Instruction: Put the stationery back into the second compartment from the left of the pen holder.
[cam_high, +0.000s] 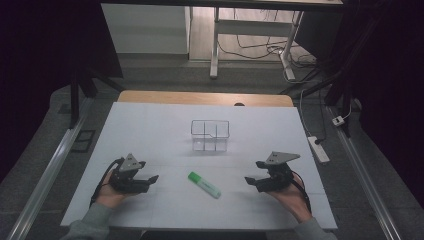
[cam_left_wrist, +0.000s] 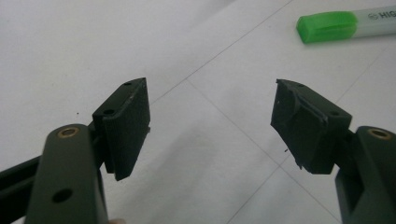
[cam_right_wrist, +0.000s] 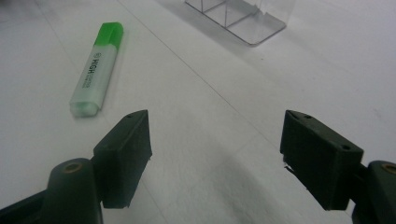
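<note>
Green highlighter (cam_high: 203, 184) is seen flat on the desk (cam_high: 150, 125) between both grippers, long axis diagonal, cap toward the left gripper (cam_high: 145, 181). Right gripper (cam_high: 253, 172) is judged marginally nearer. Both sets of jaws are held wide open, empty.

My two units are matte black: the left hand-held gripper (cam_high: 150, 179) and right hand-held gripper (cam_high: 252, 172) each carry a grey three-cornered plate and a black trailing cable. Brass-ringed pivots and small screw holes mark the blocky jaws. My sleeves are grey-green.
</note>
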